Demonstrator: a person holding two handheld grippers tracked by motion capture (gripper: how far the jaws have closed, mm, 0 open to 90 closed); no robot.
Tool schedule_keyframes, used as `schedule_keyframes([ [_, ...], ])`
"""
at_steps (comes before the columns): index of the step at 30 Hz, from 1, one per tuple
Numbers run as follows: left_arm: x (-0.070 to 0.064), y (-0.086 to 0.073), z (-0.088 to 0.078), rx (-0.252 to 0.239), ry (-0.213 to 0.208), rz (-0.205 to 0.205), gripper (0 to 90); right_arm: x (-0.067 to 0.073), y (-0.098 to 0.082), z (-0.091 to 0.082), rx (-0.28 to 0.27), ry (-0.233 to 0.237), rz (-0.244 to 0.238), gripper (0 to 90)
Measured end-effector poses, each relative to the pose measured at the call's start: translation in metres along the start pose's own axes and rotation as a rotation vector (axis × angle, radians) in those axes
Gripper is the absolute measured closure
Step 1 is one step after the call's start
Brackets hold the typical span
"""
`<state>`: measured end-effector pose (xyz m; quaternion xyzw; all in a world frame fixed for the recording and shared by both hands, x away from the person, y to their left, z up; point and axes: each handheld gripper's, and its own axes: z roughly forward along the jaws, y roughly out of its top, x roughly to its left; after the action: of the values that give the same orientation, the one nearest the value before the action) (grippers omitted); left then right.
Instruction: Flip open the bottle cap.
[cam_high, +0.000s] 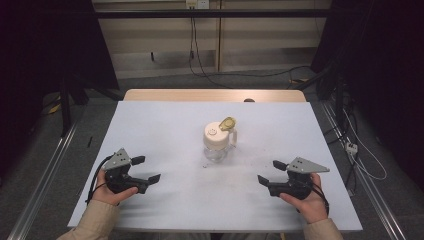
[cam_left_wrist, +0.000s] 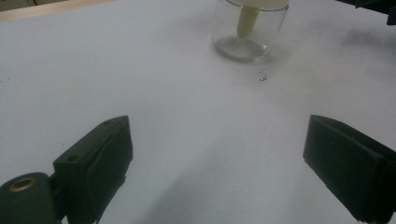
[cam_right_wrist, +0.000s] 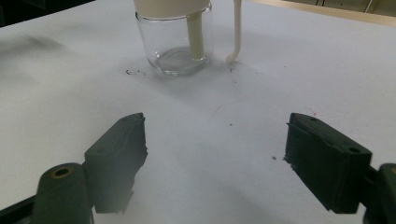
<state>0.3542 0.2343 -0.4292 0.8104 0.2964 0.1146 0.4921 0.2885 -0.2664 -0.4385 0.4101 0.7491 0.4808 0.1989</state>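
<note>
Both tongs, left (cam_high: 146, 169) and right (cam_high: 272, 172), rest low, jaws apart, aimed inward toward the jar (cam_high: 218, 141).

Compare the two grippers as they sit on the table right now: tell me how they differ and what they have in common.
The left gripper lies at the table's left near edge, its jaws pointing right toward the middle; the right gripper lies at the right near edge, jaws pointing left. The glass jar stands between them, a little nearer the right gripper. Both are open, held in a hand, gripping nothing.

Upright lidded glass jar (cam_high: 219, 143), mid-table
</note>
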Motion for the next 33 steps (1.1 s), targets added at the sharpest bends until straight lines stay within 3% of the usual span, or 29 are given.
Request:
schedule_keyframes([
  [33,0.004,-0.014,-0.013,-0.005,0.019,-0.013,8.1,-0.007,-0.012,-0.012,0.018,-0.029,-0.003,20.2],
])
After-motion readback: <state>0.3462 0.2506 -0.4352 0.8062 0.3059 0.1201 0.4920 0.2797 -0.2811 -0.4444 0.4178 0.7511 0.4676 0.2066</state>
